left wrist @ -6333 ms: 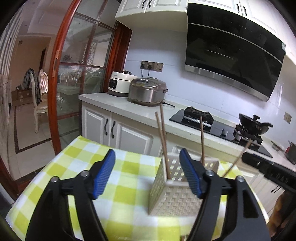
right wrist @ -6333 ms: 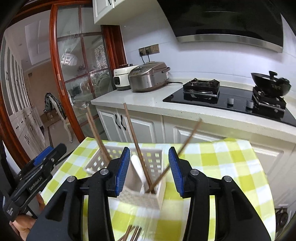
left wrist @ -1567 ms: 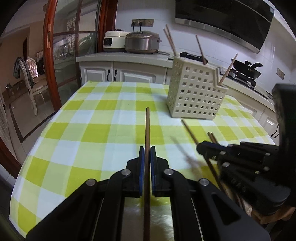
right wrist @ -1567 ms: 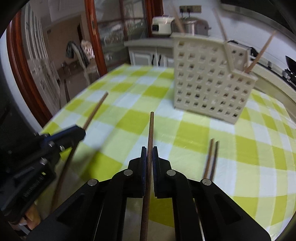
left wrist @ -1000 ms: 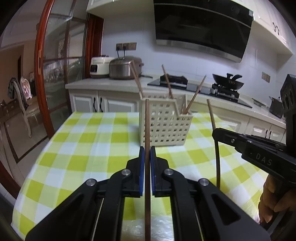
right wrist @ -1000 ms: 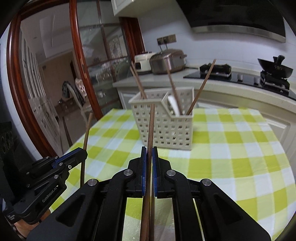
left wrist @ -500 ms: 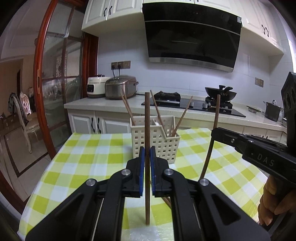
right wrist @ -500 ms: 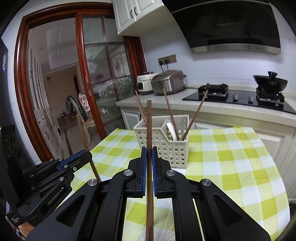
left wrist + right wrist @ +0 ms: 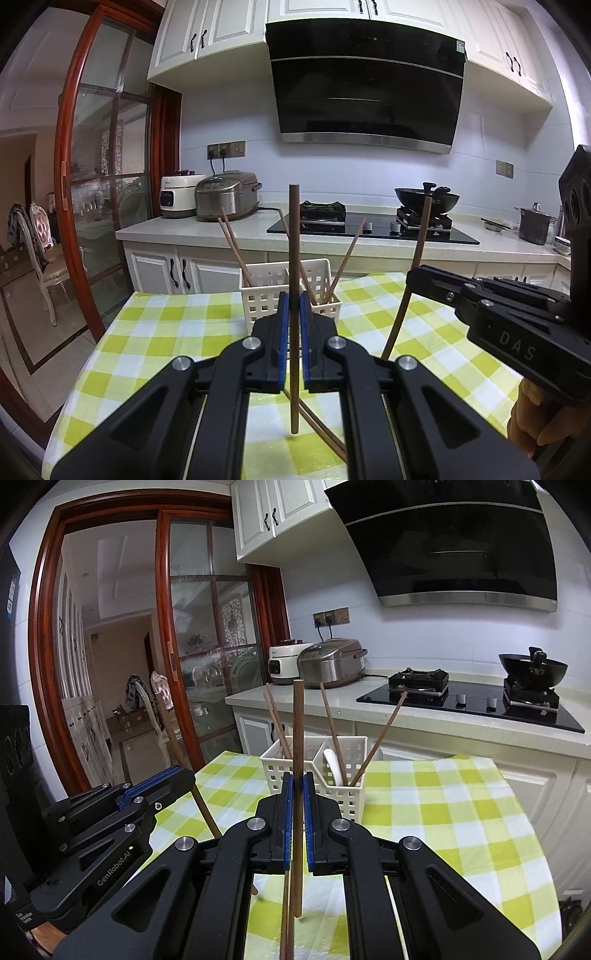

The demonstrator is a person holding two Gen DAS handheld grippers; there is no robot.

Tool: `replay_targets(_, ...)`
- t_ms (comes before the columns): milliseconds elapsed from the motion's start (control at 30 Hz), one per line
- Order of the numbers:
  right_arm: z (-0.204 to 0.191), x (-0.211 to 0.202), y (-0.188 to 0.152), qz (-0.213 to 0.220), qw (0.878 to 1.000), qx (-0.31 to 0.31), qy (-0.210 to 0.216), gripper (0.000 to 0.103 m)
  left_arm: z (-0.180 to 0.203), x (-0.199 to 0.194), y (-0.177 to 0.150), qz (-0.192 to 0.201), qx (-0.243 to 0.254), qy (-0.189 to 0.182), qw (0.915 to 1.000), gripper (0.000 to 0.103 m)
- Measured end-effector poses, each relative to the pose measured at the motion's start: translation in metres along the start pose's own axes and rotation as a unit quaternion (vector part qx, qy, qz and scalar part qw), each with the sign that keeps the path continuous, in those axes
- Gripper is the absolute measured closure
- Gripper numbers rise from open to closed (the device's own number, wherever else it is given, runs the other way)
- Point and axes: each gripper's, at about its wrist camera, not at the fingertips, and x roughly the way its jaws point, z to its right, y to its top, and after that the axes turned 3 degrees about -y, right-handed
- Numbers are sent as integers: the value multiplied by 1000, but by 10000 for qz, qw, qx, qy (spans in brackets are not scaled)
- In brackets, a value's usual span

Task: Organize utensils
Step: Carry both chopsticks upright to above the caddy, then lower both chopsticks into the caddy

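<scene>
My left gripper [image 9: 291, 306] is shut on a brown chopstick [image 9: 294, 258] and holds it upright above the table. My right gripper [image 9: 297, 786] is shut on another brown chopstick [image 9: 297, 738], also upright; it shows tilted at the right of the left wrist view [image 9: 415, 258]. A white perforated utensil basket [image 9: 266, 295] stands on the table beyond both grippers, with several chopsticks leaning in it and a white spoon [image 9: 332, 764] in its right compartment. Loose chopsticks [image 9: 317, 424] lie on the cloth below the grippers.
The table has a yellow-green checked cloth [image 9: 155, 332]. Behind it runs a kitchen counter [image 9: 258, 221] with two rice cookers [image 9: 225, 195], a gas hob and a wok [image 9: 424, 195]. A glass sliding door [image 9: 103, 192] stands at the left.
Both grippers have risen and drawn back from the table, each still holding its chopstick upright. The basket now looks smaller and farther off.
</scene>
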Motion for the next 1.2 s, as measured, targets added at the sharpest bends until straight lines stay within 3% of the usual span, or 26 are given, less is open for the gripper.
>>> replay_targets(567,25,39,54,276,9990,-193,-288,97,-14,43,50,263,-4,-47,9996,97)
replay_targets(1033,38,78,119,567,9976,-218,-320,97,-37,89,137,677,-237,-19,9974,97)
replay_targets(1200,36,98,124,523,9978,-257,-301,97,-47,116,149,708,-342,119,9968,97)
